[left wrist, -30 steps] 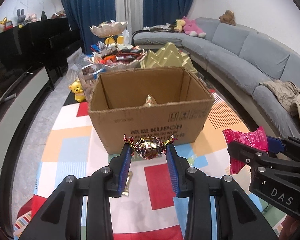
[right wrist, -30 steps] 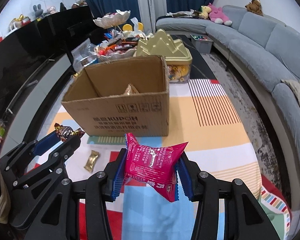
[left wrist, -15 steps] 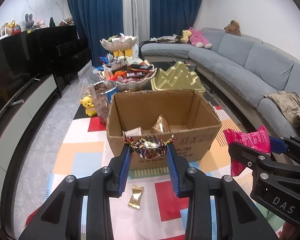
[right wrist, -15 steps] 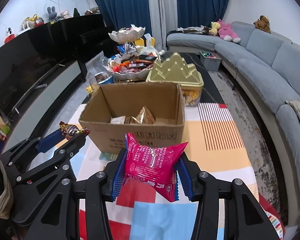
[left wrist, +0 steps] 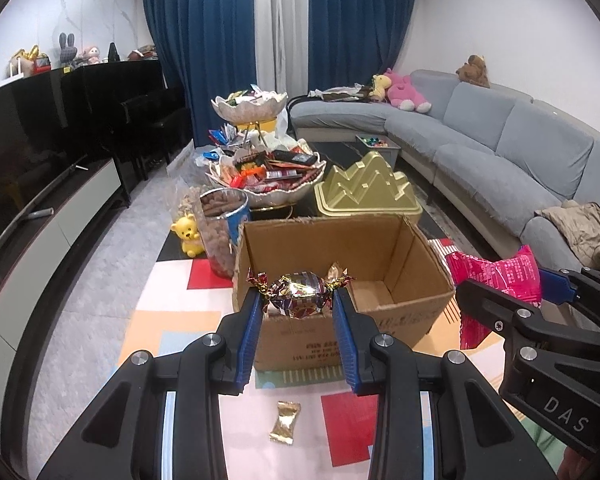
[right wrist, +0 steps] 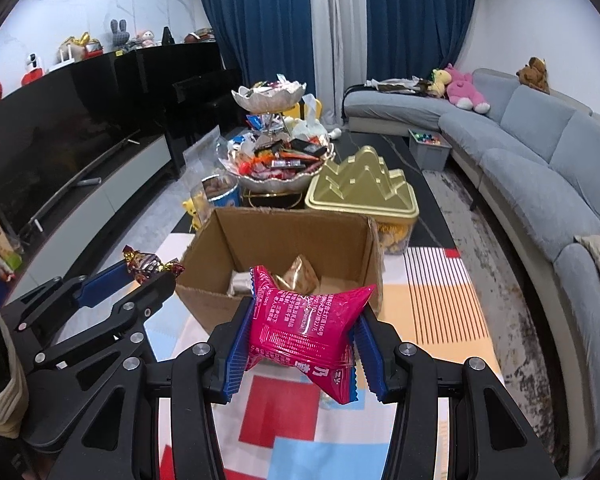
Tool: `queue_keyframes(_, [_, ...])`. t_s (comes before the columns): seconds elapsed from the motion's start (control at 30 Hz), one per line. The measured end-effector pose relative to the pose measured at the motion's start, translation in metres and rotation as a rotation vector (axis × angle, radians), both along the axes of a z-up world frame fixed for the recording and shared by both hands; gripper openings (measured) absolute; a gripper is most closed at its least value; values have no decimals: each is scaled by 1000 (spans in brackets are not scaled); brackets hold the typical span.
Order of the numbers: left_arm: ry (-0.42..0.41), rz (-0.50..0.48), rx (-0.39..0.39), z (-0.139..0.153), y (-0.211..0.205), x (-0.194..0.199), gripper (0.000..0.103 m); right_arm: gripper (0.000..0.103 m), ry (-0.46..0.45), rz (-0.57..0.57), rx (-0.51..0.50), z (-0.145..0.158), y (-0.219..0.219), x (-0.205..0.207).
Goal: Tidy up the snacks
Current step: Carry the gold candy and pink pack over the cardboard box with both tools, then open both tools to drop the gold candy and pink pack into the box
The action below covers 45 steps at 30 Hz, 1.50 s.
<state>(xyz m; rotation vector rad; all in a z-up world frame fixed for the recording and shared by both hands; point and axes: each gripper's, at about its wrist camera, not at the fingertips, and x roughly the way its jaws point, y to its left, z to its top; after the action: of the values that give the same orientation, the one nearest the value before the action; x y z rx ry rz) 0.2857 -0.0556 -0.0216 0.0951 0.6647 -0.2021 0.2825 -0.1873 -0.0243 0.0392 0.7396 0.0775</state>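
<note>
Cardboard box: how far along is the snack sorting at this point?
Done: a few wrapped snacks already lie in the cardboard box. In hand: left gripper clamps a foil-wrapped candy; right gripper clamps a pink snack packet, both near the box. Left: a gold-wrapped candy on the mat.

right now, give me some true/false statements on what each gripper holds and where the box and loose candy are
1. The left gripper is shut on a foil-wrapped candy. True.
2. The right gripper is open with nothing in it. False: it is shut on a pink packet.
3. The box is open on top with snacks already inside. True.
4. A gold candy lies inside the box. False: it lies on the mat in front of the box.
5. The gold lid sits beyond the box. True.
</note>
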Motion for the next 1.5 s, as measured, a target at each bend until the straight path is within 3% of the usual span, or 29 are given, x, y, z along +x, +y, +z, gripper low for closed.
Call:
queue_keyframes(0.6, [-30, -5, 26, 1, -4, 46, 35, 49, -57, 7, -25, 5, 1, 44])
queue_keyframes(1.27, [-4, -33, 53, -16, -15, 92, 36, 50, -30, 40, -57, -12, 4, 91])
queue_keyframes(1.5, [10, -33, 55, -21, -13, 98, 42, 54, -22, 44, -72, -15, 2, 100])
